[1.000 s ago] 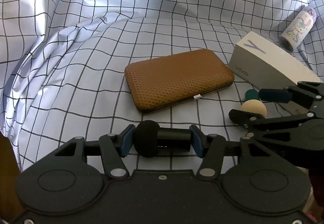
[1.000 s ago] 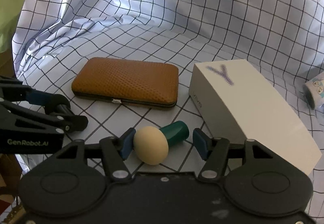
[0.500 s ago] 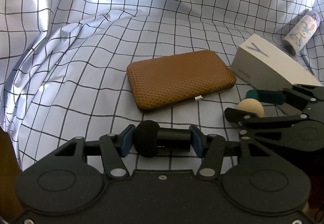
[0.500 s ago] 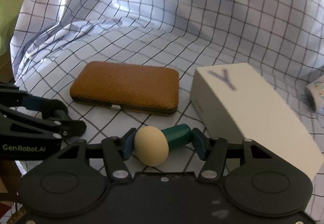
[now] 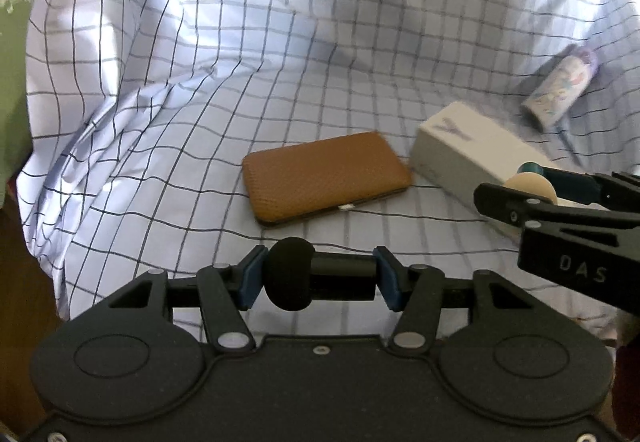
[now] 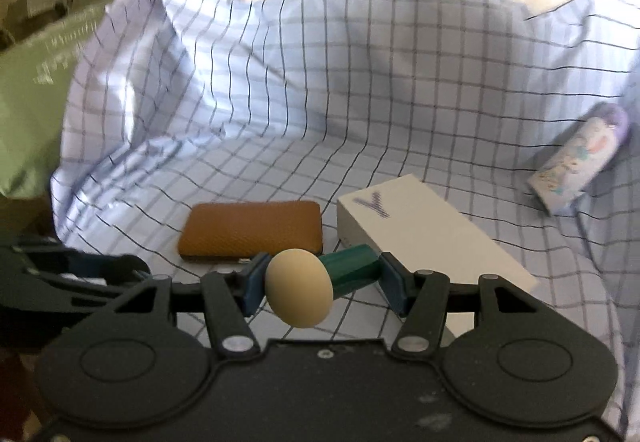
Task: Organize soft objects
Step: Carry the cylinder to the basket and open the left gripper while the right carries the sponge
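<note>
My left gripper (image 5: 318, 278) is shut on a black sponge-tipped applicator (image 5: 290, 274) with a black handle, held crosswise above the checked cloth (image 5: 200, 102). My right gripper (image 6: 322, 282) is shut on a beige sponge-tipped applicator (image 6: 298, 292) with a green handle (image 6: 352, 272); it also shows at the right of the left wrist view (image 5: 530, 184). A brown textured case (image 5: 326, 176) lies flat on the cloth ahead of both grippers, also in the right wrist view (image 6: 252, 232).
A white box (image 6: 424, 238) lies right of the brown case. A small patterned bottle (image 6: 580, 162) lies on its side at the far right. A green bag (image 6: 36, 98) stands at the left. The cloth rises in folds behind.
Both grippers have lifted and drawn back from the cloth with their applicators; the case and box look smaller and farther away. The grips are unchanged.
</note>
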`<action>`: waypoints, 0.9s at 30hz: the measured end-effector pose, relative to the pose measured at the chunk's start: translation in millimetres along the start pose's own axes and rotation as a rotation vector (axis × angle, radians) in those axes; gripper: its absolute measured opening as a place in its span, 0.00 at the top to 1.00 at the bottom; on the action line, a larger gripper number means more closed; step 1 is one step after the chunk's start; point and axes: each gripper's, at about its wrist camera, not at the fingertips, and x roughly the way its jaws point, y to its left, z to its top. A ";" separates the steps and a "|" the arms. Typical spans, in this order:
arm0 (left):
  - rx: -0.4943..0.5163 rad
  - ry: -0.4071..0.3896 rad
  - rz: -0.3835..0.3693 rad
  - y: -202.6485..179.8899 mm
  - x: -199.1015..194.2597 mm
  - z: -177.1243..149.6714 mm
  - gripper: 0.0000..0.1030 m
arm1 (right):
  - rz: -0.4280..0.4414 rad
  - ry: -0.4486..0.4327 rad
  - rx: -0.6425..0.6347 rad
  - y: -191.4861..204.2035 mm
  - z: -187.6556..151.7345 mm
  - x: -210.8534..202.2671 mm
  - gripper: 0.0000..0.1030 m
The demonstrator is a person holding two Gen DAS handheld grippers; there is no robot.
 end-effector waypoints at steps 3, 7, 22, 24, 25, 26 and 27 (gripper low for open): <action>0.010 -0.010 -0.017 -14.7 -20.8 -6.8 0.47 | -0.001 -0.023 0.039 -1.0 -5.7 -32.6 0.45; 0.031 -0.006 -0.022 -31.6 -45.2 -19.8 0.47 | -0.004 -0.042 0.100 -3.9 -19.5 -73.0 0.45; -0.001 0.049 -0.031 -48.0 -80.2 -68.5 0.47 | -0.080 -0.054 0.278 -16.5 -72.2 -164.7 0.44; -0.014 0.063 -0.039 -47.8 -79.9 -71.9 0.47 | -0.082 -0.052 0.290 -17.6 -76.4 -169.4 0.44; -0.022 0.071 -0.043 -47.1 -79.4 -73.5 0.47 | -0.081 -0.052 0.295 -17.8 -78.4 -171.7 0.44; -0.030 0.080 -0.047 -46.6 -79.6 -75.5 0.47 | -0.081 -0.054 0.301 -18.1 -80.6 -174.5 0.44; -0.034 0.087 -0.048 -46.6 -79.8 -77.8 0.47 | -0.081 -0.057 0.306 -18.3 -82.6 -177.4 0.44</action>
